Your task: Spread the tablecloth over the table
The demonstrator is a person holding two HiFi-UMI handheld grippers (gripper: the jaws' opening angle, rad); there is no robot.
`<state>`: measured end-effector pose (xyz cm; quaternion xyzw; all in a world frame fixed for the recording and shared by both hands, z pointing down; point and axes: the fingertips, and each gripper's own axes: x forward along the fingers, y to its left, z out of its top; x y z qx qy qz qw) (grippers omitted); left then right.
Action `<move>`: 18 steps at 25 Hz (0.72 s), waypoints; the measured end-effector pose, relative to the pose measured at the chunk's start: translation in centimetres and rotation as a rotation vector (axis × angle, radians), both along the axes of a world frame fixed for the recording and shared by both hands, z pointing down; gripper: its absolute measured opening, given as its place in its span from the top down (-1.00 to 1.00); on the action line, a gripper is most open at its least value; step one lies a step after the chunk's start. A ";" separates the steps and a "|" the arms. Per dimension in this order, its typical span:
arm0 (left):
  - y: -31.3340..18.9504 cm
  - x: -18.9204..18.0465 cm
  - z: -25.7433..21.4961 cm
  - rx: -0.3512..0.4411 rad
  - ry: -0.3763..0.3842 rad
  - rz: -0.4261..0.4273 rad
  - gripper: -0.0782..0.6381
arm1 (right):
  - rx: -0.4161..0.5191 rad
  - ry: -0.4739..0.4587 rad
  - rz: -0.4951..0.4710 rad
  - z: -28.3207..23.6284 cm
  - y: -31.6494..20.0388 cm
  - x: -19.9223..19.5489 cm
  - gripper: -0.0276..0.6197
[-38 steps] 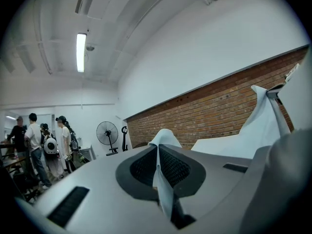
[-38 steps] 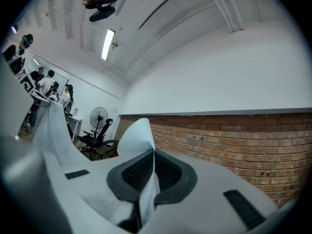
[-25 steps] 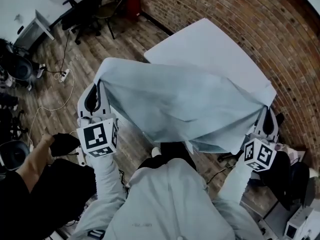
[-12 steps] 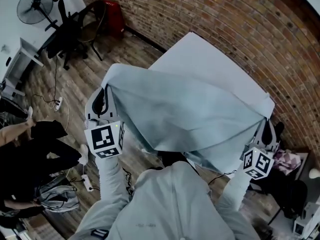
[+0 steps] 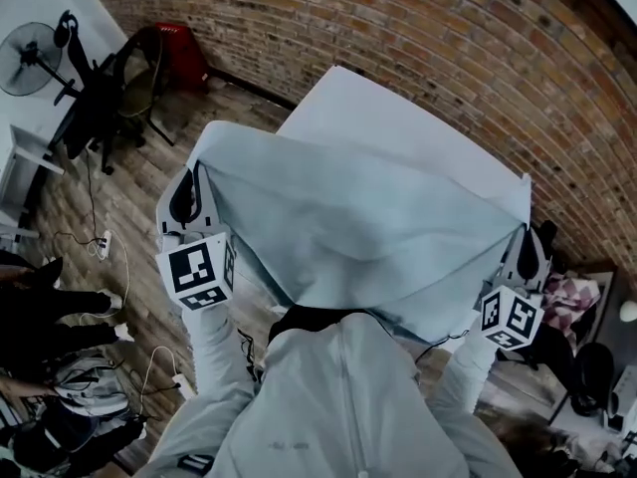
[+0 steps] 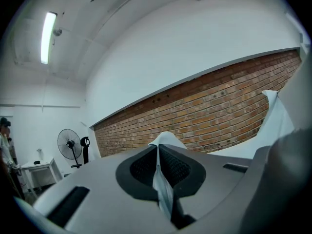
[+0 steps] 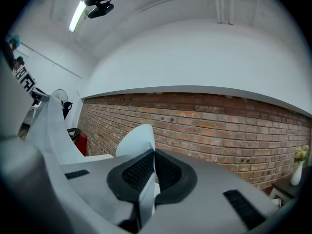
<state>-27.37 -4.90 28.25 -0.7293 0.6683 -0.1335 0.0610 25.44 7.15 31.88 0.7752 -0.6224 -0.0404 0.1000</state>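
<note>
A pale blue-grey tablecloth (image 5: 368, 232) hangs stretched between my two grippers, sagging in the middle above the near part of the white table (image 5: 398, 118). My left gripper (image 5: 196, 162) is shut on the cloth's left corner; in the left gripper view the cloth (image 6: 163, 179) is pinched between the dark pads, its tip poking out ahead. My right gripper (image 5: 525, 229) is shut on the right corner, and the right gripper view shows the cloth (image 7: 141, 145) clamped between its pads. Both grippers point roughly level toward the brick wall.
A brick wall (image 5: 478, 48) runs behind the table. A chair (image 5: 129, 88), a red box (image 5: 184, 63) and a standing fan (image 5: 30, 58) are at the back left. Cables (image 5: 100, 242) lie on the wooden floor; people stand at the left edge (image 5: 50, 297).
Both grippers have carried the cloth sideways and toward the table. The view has swung, so the brick wall now fills the top and the table sits more centrally under the cloth.
</note>
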 end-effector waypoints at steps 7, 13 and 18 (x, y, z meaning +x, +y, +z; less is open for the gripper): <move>-3.9 2.1 -0.6 0.010 0.006 0.058 0.71 | -0.004 0.009 0.106 -0.5 2.0 2.2 0.85; -8.8 4.2 0.1 -0.024 -0.001 0.141 0.71 | -0.015 0.020 0.256 -1.2 4.8 4.3 0.85; -12.5 7.6 1.9 -0.071 -0.023 0.240 0.71 | -0.028 0.032 0.359 -1.3 5.6 5.1 0.85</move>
